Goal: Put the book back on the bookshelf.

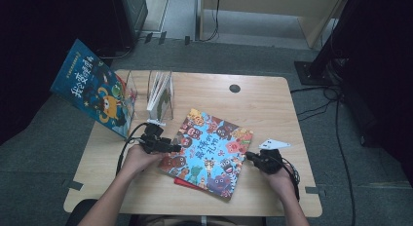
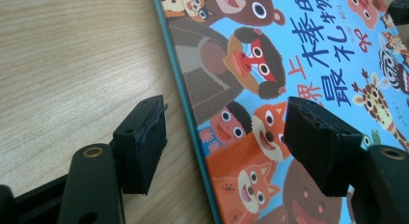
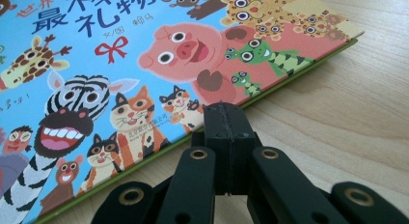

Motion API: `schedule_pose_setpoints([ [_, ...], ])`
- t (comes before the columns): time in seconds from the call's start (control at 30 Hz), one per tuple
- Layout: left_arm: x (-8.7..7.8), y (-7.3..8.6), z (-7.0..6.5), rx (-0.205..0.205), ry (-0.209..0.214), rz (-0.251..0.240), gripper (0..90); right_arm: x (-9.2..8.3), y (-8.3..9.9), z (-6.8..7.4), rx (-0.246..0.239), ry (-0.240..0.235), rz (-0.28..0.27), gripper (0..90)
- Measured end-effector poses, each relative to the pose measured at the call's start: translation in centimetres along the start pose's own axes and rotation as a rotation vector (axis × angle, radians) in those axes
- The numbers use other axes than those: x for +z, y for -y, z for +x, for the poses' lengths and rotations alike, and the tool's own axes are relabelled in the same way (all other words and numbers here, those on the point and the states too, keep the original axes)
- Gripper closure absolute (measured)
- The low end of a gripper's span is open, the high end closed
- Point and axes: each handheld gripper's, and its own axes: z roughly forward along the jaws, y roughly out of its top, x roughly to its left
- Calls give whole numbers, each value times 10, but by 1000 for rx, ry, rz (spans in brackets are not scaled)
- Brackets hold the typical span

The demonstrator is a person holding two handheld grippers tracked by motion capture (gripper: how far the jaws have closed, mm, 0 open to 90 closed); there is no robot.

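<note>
From above, the room around me was dim, almost black at the left and right edges, while the tabletop caught soft, even light and threw only faint shadows. That picture was slightly soft and grainy. Close in, my views were brighter and warmer: the picture book's cover stayed sharp, without harsh glare, though my own jaws looked slightly blurred at the bottom.

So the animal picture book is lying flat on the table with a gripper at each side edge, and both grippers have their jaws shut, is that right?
Not quite. Only the right gripper is shut, its pads pressed together beside the picture book. The left gripper is open, its jaws apart astride the book's edge, as the left gripper view shows. The book does lie flat on the table.
</note>
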Motion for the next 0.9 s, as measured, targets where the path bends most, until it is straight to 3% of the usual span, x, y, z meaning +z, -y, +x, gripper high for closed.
schedule_pose_setpoints([
  [0.43, 1, -6, 2, -10, 2, 20, 314, 8, -4, 1, 5, -16, -20, 900],
  [0.53, 2, -5, -2, -2, -26, 11, 312, 9, -5, 2, 6, -14, -16, 900],
  [0.6, 2, -5, -3, 28, -49, 23, 342, 9, -4, 2, 4, -11, -10, 900],
  [0.67, 2, -5, -2, 8, -42, 17, 345, 9, -3, 3, -14, -6, 12, 900],
  [0.8, 3, -7, -3, -14, -70, 11, 363, 10, -1, 7, -30, -4, 42, 900],
  [0.9, 5, -10, -4, -67, -89, -3, 393, 11, -2, 8, -38, 2, 43, 900],
])
